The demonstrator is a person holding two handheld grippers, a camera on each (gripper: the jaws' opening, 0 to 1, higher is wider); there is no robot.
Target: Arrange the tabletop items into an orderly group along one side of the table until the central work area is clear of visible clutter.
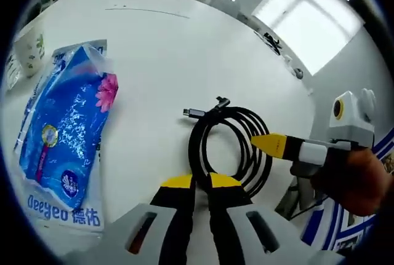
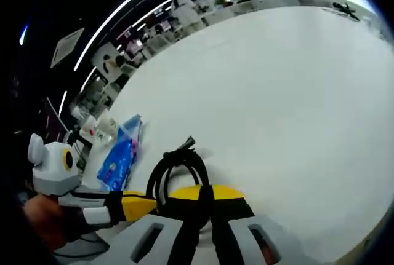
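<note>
Black cable dead centre, coiled in a loose oval, several glossy rubbery loops stacked, two metal-tipped plugs poking out at the far end. It lies flat on the white table, smooth matte top.

Left gripper comes up from the bottom of its own view: yellow-capped black jaws drawn tight together right at the coil's near rim, and the loops seem to run in betw. them, so it looks clamped on the cable. From the right, the right gripper reaches in, its yellow tip over the coil's right side; a hand wraps its handle.

In the right gripper view the cable sits just ahead of the right gripper — yellow pads pressed together with no gap, coil edge at or under the tips; whether anything is pinched there, can't tell. Left gripper enters from the left, yellow tip touching the coil.

Further out, left of the cable and well apart: a crinkly blue plastic tissue pack, shiny film, pink flower print, lying flat. Seen small in the right gripper view too. Beyond it at the table's far edge — small white packets w/ green print.
</note>
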